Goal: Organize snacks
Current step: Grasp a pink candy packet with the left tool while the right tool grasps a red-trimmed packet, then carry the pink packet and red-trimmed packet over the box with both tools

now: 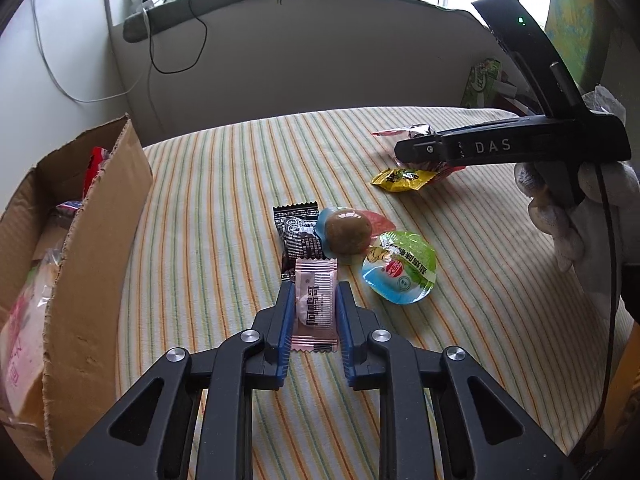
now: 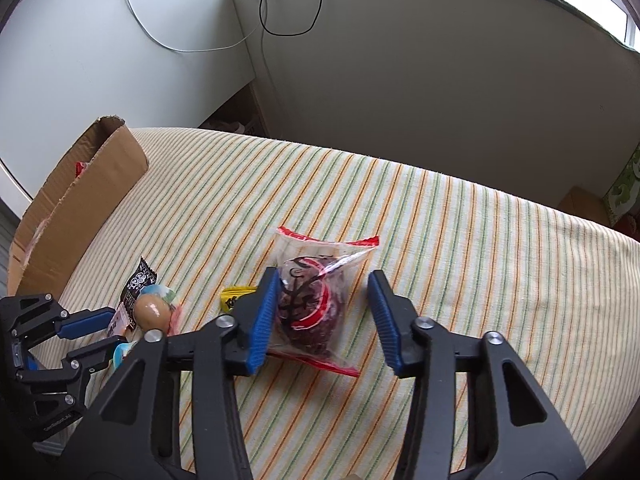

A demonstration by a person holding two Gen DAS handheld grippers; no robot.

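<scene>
Surface: striped cloth [image 1: 224, 208] in green, orange and cream, covering the whole work area
Left gripper [image 1: 314, 300]: jaws drawn narrow, blue pads pressed against both long edges of the pink sachet [image 1: 315, 306], which lies flat on the cloth with its far end just beside the black sachet
Right gripper [image 2: 324, 316]: jaws partly apart around the clear red-edged packet [image 2: 316, 300]; the left pad touches the packet's side, the right pad stands clear of it with striped cloth showing in the gap; no grip yet
Red-edged packet: on the cloth toward the right of the snack group, dark contents inside, red print on clear film
Black sachet [image 1: 298, 236]: flat on the cloth, beyond the pink one, its right edge touching the egg pack
Egg pack [image 1: 347, 234]: brown egg under a clear dome on a blue and red backing, between the black sachet and the green-lidded cup
Green-lidded cup [image 1: 399, 267]: round foil lid, green and blue, tilted, just right of the egg pack
Yellow packet [image 1: 402, 179]: small, near the red-edged packet, under the right tool's body in the left wrist view
Cardboard box [image 1: 92, 248]: open, at the left edge of the cloth, several wrapped snacks already inside, one red wrapper showing at the top
Gloved hand [image 1: 560, 216]: white glove around the right tool's handle
Background: pale wall, loose cables, plants on the window ledge
</scene>
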